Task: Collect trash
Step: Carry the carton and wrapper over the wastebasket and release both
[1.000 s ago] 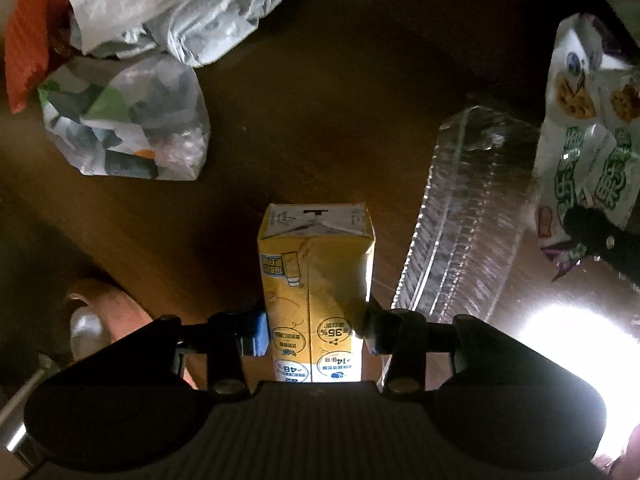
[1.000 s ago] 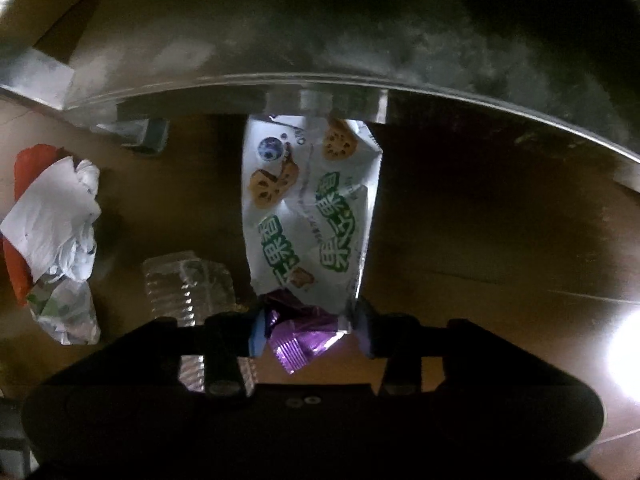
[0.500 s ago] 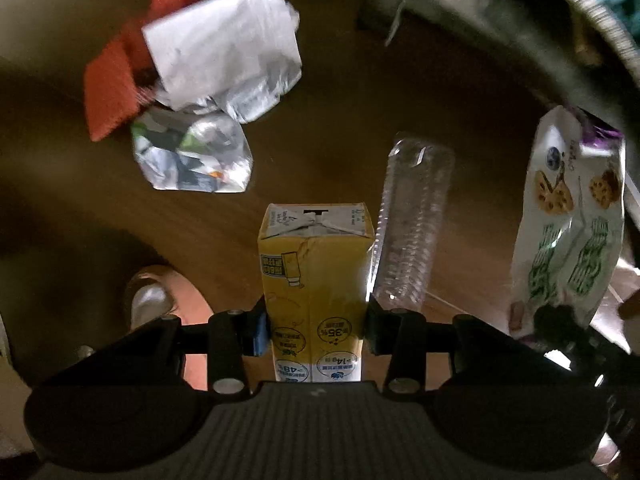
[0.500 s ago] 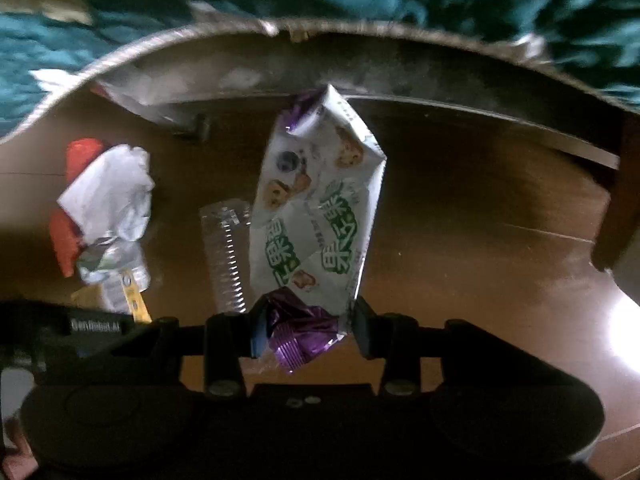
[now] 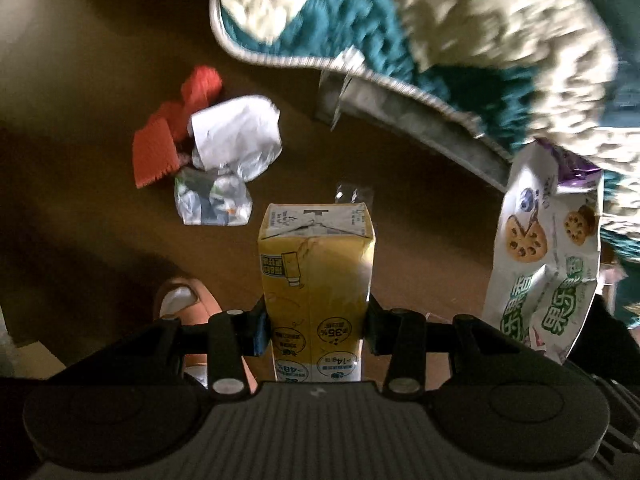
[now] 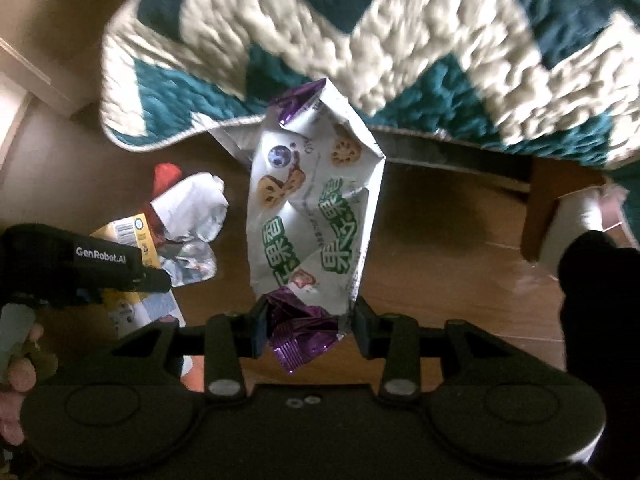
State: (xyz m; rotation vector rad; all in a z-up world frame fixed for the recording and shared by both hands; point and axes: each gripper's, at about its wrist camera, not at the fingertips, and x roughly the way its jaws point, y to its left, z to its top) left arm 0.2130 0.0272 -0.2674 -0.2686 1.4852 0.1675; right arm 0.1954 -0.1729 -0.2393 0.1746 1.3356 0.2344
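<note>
1. Left claw is clamped on a yellow drink carton, its black fingers pressing the carton's two sides near the printed end; the folded white end points away from the camera.
2. Right claw is clamped on the crumpled purple end of a white snack bag with green lettering and lotus-root slices printed on it; the bag stands away from the fingers, creased and partly puffed.
3. From the left wrist view the same snack bag shows at the right edge, well off the wooden floor.
4. On the floor lies a loose cluster of trash: an orange-red ridged piece, a crumpled white paper wrapper touching it, and a crinkled clear printed wrapper just beside both.
5. A clear plastic bottle shows only as a small part beyond the carton's far end.
6. A teal and cream quilted blanket hangs over the edge of a bed, blurred, filling the top of both views; a wooden bed leg stands on the floor at the right.
7. In the right wrist view the left claw appears at the left edge, marked "GenRobot.AI", with the yellow carton partly hidden behind it.
8. A foot in a pinkish slipper rests on the floor below the left claw.
</note>
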